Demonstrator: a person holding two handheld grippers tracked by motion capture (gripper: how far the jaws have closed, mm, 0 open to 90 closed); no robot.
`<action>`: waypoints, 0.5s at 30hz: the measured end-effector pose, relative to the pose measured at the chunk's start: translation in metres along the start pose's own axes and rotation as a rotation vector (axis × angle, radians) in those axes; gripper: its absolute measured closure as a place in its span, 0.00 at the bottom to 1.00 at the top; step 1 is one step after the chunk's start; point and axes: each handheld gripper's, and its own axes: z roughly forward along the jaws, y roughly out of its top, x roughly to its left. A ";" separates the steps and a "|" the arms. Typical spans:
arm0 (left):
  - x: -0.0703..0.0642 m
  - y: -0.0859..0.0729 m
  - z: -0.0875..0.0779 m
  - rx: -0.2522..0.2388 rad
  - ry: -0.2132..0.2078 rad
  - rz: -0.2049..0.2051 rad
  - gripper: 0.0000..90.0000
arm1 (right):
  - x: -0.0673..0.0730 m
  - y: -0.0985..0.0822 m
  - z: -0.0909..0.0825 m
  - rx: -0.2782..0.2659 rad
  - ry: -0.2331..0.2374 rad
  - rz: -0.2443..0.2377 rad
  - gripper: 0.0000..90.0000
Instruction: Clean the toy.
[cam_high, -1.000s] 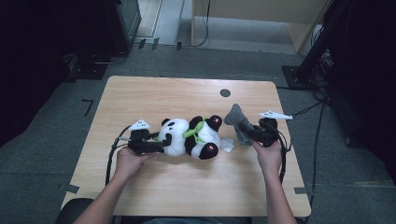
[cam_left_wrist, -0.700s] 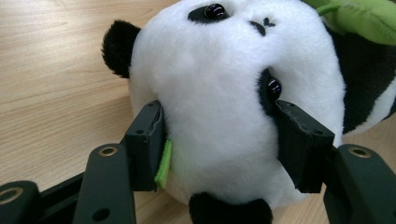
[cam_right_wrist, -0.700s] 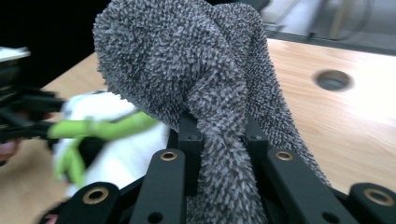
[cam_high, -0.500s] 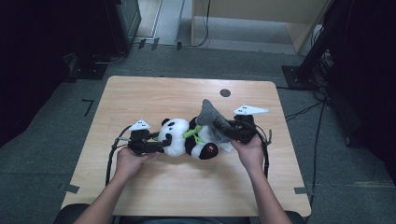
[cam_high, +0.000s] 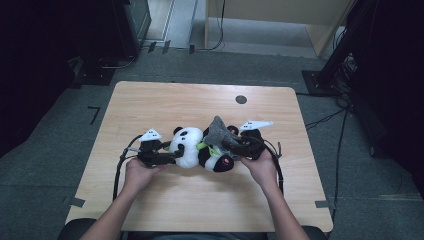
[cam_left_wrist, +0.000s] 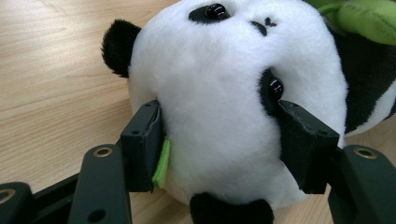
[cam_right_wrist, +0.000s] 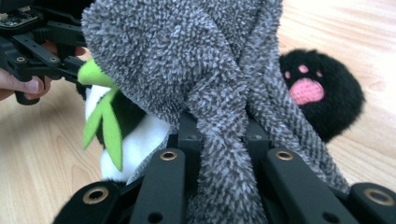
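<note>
A black-and-white plush panda (cam_high: 192, 150) lies on its side in the middle of the wooden table (cam_high: 165, 100). My left gripper (cam_high: 176, 153) is shut on its white head (cam_left_wrist: 219, 93), with one pad (cam_left_wrist: 144, 140) on each side. My right gripper (cam_high: 231, 144) is shut on a fuzzy grey cloth (cam_high: 218, 131), which it holds bunched up over the panda's body. In the right gripper view the cloth (cam_right_wrist: 187, 56) drapes over the jaws, the panda's black paw with pink pads (cam_right_wrist: 322, 93) sits behind it, and a green leaf (cam_right_wrist: 105, 121) hangs at the left.
A small dark round hole (cam_high: 241, 99) marks the table's far side. Cables (cam_high: 120, 170) trail from both grippers across the tabletop. Dark equipment and a stand base (cam_high: 320, 80) sit on the grey floor around the table.
My right gripper has carried the grey cloth to the left, from beside the panda's feet to over its body. The left gripper has stayed on the head.
</note>
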 end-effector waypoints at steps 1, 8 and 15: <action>0.000 0.000 0.000 -0.002 0.000 0.001 0.41 | -0.002 -0.001 -0.001 0.003 0.006 0.006 0.85; 0.003 0.000 0.002 -0.004 -0.001 -0.015 0.35 | -0.012 -0.011 -0.005 0.026 -0.010 0.010 0.85; 0.005 0.000 0.004 0.002 -0.004 -0.039 0.30 | -0.023 -0.020 -0.010 0.058 -0.016 0.041 0.85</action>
